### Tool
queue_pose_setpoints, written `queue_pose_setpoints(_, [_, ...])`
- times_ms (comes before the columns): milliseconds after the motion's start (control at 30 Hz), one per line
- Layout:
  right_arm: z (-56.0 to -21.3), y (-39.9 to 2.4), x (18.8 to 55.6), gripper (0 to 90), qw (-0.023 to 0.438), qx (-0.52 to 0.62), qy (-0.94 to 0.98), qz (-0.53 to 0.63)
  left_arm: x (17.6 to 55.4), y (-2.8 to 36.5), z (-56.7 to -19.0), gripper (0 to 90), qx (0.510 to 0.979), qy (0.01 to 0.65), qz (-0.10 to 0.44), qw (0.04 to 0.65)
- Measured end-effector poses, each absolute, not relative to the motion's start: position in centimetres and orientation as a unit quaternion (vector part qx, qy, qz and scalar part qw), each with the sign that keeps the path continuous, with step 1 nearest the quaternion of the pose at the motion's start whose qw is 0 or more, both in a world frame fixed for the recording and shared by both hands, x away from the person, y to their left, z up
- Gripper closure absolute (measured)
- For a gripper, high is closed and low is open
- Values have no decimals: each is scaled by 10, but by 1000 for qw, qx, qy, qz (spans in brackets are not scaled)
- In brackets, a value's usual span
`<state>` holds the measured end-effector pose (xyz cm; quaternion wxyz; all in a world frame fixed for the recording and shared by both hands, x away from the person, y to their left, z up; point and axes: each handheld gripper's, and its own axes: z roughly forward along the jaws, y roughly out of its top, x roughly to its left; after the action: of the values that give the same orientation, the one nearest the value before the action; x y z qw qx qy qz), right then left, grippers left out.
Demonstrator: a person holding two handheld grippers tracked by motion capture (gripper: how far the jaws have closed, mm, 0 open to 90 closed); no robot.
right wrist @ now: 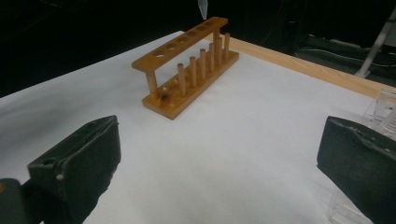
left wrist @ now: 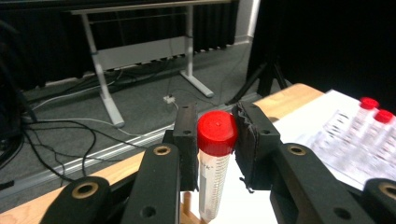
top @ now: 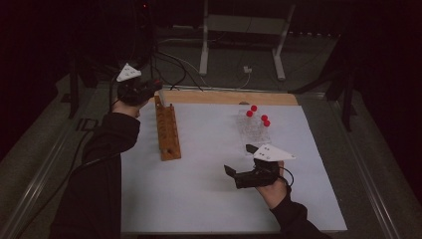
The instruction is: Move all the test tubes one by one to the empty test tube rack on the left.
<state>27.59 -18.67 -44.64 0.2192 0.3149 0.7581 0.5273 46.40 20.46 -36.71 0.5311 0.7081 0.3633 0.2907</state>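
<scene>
My left gripper (top: 153, 90) hovers at the far left of the table, above the far end of the wooden tube rack (top: 167, 130). It is shut on a clear tube with a red cap (left wrist: 215, 154), held upright just below the cap. That tube's pointed tip (right wrist: 202, 7) hangs over the rack's (right wrist: 187, 70) last hole in the right gripper view. Near the table's front, my right gripper (top: 240, 159) stands open with nothing between its fingers, its jaws wide apart over the white sheet.
A clear holder with several red-capped tubes (top: 255, 127) stands at the back right, just beyond my right gripper. A white sheet (top: 199, 199) covers the wooden table (top: 224, 97). Cables and a metal table frame (top: 244, 30) lie on the floor beyond.
</scene>
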Motion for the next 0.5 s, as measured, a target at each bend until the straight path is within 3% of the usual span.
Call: queue_pose_setpoints(500, [-448, -188, 277, 0, 217, 316, 759, 526, 494, 212, -391, 721, 693, 407, 318, 503])
